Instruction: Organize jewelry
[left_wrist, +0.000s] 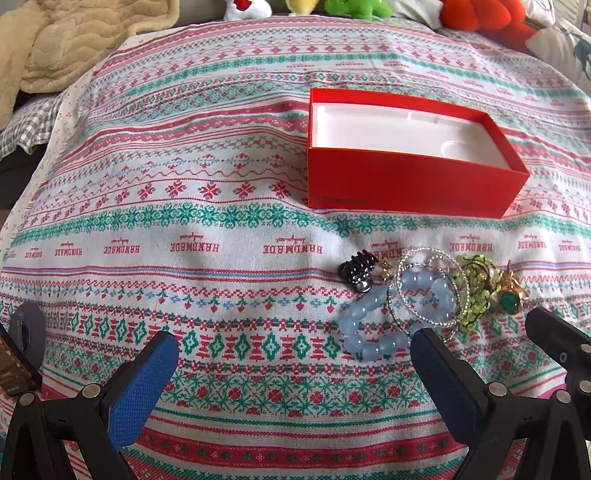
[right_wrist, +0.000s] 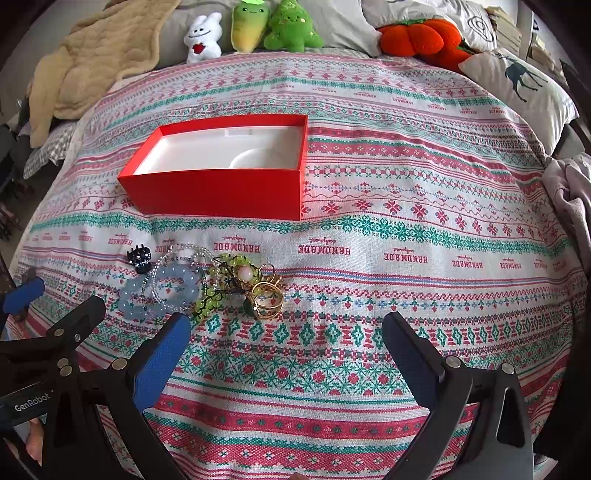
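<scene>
With both grippers' jaws spread wide and holding nothing, the jewelry pile lies on the bed at 1 o'clock of the left gripper, nearer than the right gripper, below the red box.

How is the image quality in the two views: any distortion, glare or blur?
Left wrist view: strong fisheye bending of the tablecloth stripes; soft daylight, the red box sharp. Right wrist view: same curvature, dark corners; the white box lining looks bright, nearly washed out; the jewelry pile stays reasonably sharp.
</scene>
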